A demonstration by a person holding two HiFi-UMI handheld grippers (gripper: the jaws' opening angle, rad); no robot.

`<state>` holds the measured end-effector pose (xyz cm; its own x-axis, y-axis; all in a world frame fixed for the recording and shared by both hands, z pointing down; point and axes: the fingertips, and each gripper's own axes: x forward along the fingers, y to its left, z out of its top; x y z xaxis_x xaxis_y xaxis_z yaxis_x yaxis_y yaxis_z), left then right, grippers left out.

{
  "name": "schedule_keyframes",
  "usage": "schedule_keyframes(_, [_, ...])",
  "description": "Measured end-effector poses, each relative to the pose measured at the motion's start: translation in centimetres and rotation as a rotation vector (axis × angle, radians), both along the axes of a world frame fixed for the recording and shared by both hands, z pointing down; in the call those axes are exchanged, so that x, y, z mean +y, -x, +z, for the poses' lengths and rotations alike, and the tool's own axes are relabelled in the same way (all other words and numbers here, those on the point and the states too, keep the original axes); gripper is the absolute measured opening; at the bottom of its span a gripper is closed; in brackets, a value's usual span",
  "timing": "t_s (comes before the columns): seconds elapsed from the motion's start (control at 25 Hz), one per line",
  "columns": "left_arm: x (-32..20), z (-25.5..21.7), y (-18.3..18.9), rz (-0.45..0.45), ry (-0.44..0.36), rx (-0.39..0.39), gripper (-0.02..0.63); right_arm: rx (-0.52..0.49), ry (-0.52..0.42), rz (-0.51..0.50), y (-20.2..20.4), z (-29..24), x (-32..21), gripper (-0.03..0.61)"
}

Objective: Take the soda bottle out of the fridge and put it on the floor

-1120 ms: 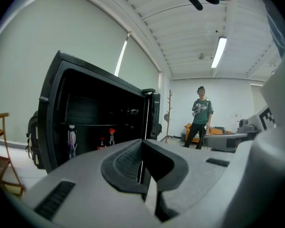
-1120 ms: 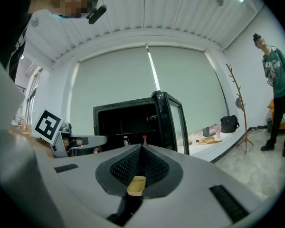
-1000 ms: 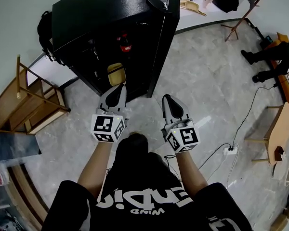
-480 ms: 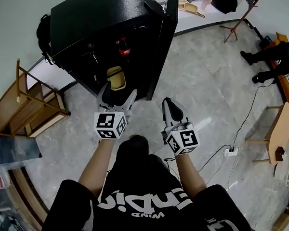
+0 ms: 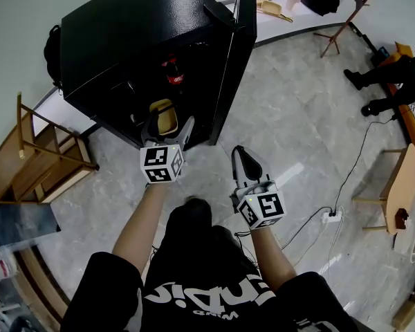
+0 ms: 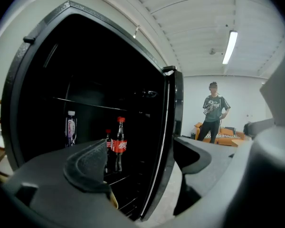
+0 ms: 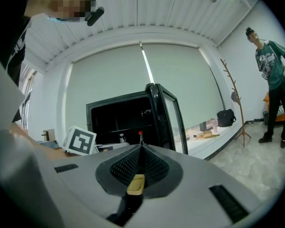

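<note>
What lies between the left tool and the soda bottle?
Only open air, in the left gripper view. The left tool, its jaws just opened and empty, faces the soda bottle directly.

Office-style common room: a black fridge [image 5: 145,33] stands on a pale stone-tile floor [image 5: 297,116], a wooden chair [image 5: 38,154] near it and a coat stand [image 5: 340,34] by the far wall. A strip light [image 6: 229,46] lines the panelled ceiling [image 6: 194,23]. Elsewhere are an orange sofa [image 6: 224,131] and a power strip [image 5: 330,216].
</note>
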<state>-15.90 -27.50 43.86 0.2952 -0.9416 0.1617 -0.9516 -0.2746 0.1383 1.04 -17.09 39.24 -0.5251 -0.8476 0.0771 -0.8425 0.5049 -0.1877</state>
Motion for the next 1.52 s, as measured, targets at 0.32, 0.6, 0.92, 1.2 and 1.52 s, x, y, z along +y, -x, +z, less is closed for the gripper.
schedule_keyframes(0.32, [-6.6,3.7,1.0,-0.043,0.012,-0.062,0.425,0.009,0.014,0.013,0.0,0.7,-1.9,0.023])
schedule_keyframes(0.6, [-12.9,5.6,2.3,-0.057,0.021,-0.103,0.425,0.012,0.047,0.047,-1.0,2.1,-2.9,0.023])
schedule_keyframes(0.92, [-18.4,7.8,2.0,-0.031,0.049,-0.148,0.425,0.034,0.08,0.063,-1.5,3.5,-4.1,0.023])
schedule_keyframes(1.2, [-20.2,8.8,2.6,-0.036,0.08,-0.145,0.418,0.046,0.096,0.08,-1.9,4.0,-4.8,0.023])
schedule_keyframes(1.52, [-19.7,8.9,2.1,0.001,0.085,-0.162,0.313,0.043,0.108,0.095,-2.1,4.2,-4.9,0.023])
